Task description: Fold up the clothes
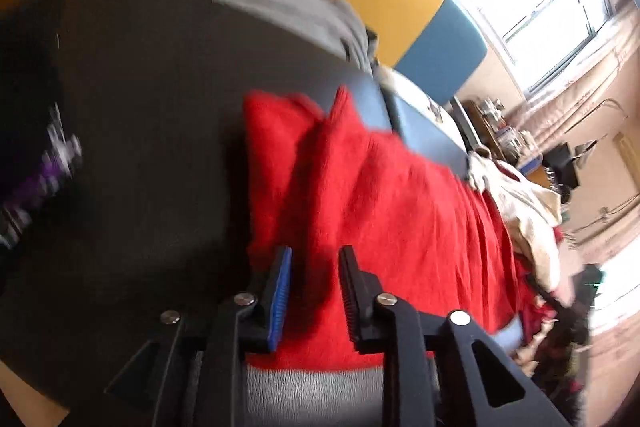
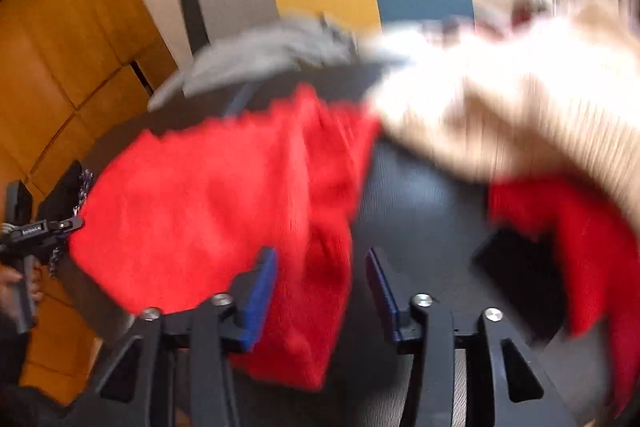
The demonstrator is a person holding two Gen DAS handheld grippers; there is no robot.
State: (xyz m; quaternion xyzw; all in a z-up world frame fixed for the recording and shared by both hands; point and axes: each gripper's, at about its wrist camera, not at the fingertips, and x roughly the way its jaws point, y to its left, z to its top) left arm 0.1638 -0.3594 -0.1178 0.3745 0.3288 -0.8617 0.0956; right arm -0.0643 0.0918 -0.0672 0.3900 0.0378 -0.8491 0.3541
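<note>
A red knit garment (image 1: 380, 195) lies rumpled on the dark grey table (image 1: 140, 87). My left gripper (image 1: 316, 251) hovers over its near edge with the jaws apart; red cloth shows in the gap, and neither pad presses on it. In the right wrist view the red garment (image 2: 192, 203) spreads to the left, with a fold running down between the jaws of my right gripper (image 2: 320, 253). Those jaws stand wide apart, and the fold lies close to the left pad (image 2: 260, 291) without being pinched. Another red piece (image 2: 580, 247) lies at the right. The left gripper (image 2: 44, 227) shows at the left edge, held by a hand (image 2: 16, 287).
A cream garment (image 2: 500, 107) is heaped at the right, over more clothes (image 1: 532, 211). Folded grey clothes (image 1: 280, 3) sit at the table's far edge. A black garment with purple and white print (image 1: 36, 163) lies at the left. Yellow and blue panels (image 1: 400, 7) stand behind; orange floor (image 2: 60, 47) lies beyond the table.
</note>
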